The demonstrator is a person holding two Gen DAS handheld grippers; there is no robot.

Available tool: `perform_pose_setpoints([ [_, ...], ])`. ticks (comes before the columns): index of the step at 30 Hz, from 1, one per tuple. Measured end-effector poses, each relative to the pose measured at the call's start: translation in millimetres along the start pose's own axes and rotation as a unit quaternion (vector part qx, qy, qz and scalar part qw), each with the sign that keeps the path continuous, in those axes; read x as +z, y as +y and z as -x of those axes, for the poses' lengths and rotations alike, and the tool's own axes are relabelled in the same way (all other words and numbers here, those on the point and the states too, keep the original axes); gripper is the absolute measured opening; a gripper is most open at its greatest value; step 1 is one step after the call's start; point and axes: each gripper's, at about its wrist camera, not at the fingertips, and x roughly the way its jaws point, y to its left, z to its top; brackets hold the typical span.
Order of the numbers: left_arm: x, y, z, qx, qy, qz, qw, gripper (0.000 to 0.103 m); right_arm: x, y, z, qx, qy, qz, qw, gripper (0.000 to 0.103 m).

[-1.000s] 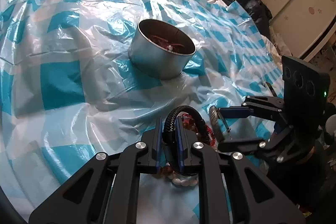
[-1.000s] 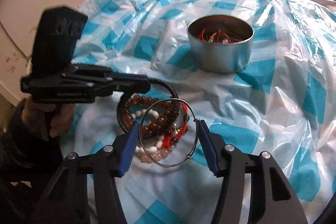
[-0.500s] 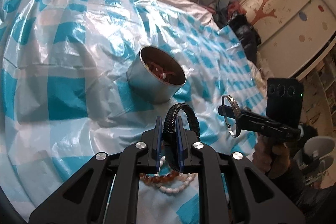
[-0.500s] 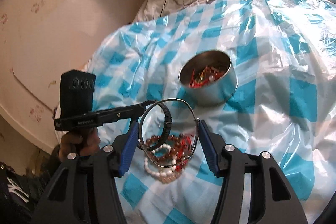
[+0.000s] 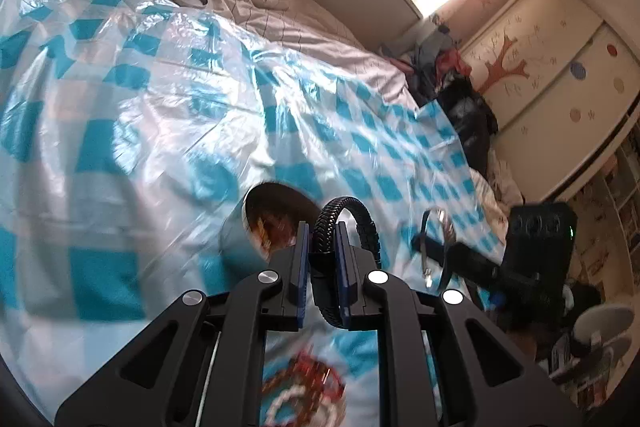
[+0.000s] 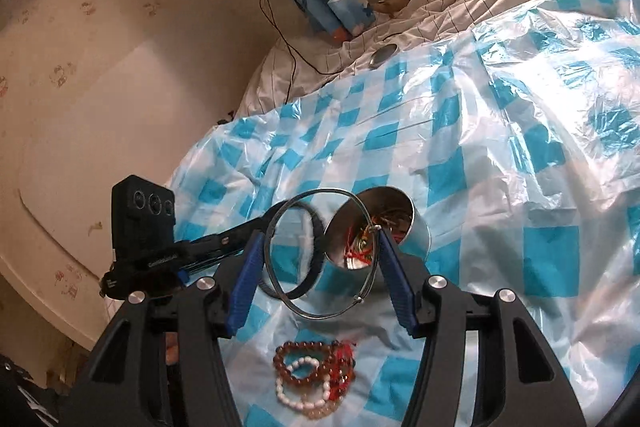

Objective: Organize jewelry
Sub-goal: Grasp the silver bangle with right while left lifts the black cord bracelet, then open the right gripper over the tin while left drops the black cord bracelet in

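Jewelry is split three ways at this moment: a black braided bracelet [image 5: 345, 223] pinched upright in my left gripper [image 5: 323, 259], a thin silver wire bangle [image 6: 320, 253] spanning my right gripper [image 6: 318, 269], and a heap of beaded bracelets [image 6: 316, 381] lying on the blue-checked plastic sheet [image 6: 500, 147] below. The left jaws are pressed nearly together on the braid; the right jaws stand half spread with the bangle braced across them, each pad bearing on the wire. The round metal tin [image 6: 416, 227], with red cords and trinkets inside, sits just ahead of both tools. I judge this as the carry step, both pieces lifted off the sheet and bound for the tin. Next I need each piece over the tin's mouth, then to let go one at a time, since the bangle looks nearly as wide as the opening.
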Motion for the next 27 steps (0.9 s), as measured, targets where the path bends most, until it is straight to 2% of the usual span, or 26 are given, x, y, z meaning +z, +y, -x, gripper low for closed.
perform_pose_setpoints([
  [5, 6.6, -3.4, -30.7, 0.019, -0.011, 0.006, 0.9997, 0.011, 5.6, -6.1, -8.6, 0.001, -0.003, -0.014, 1.000, 0.056],
  [8, 8.1, -1.4, -53.7, 0.074, 0.004, -0.012, 0.9972, 0.012, 10.3, -7.8, -14.2, -0.009, -0.005, -0.016, 1.000, 0.056],
  [9, 6.7, 2.1, -57.7, 0.104, 0.009, -0.016, 0.9944, 0.014, 11.3, -7.8, -15.5, -0.014, -0.006, -0.014, 1.000, 0.056],
  [11, 5.8, 9.7, -57.5, 0.128, 0.016, -0.007, 0.9916, 0.018, 13.6, -8.4, -20.9, -0.021, -0.006, -0.014, 1.000, 0.056],
  [13, 9.9, 15.4, -48.4, 0.124, 0.009, 0.007, 0.9922, 0.028, 14.6, -7.4, -27.8, -0.033, -0.003, -0.008, 0.999, 0.056],
  [14, 12.1, 15.7, -39.7, 0.130, -0.002, 0.008, 0.9914, 0.039, 14.3, -5.8, -35.1, -0.043, 0.003, -0.002, 0.999, 0.056],
  [15, 13.0, 17.6, -33.3, 0.131, -0.010, 0.009, 0.9913, 0.044, 13.8, -4.8, -40.4, -0.049, 0.007, 0.001, 0.999, 0.056],
  [22, 6.4, 32.2, 9.1, 0.132, -0.015, 0.016, 0.9910, 0.053, 5.2, 8.6, -87.8, -0.127, 0.055, 0.066, 0.988, 0.057],
  [24, 0.5, 35.5, 13.9, 0.137, 0.002, 0.009, 0.9905, 0.054, 2.2, 8.6, -90.4, -0.142, 0.053, 0.074, 0.986, 0.066],
  [27, -13.0, 34.5, 17.1, 0.146, 0.029, -0.015, 0.9887, 0.057, 6.2, 7.4, -80.0, -0.144, 0.031, 0.068, 0.987, 0.067],
])
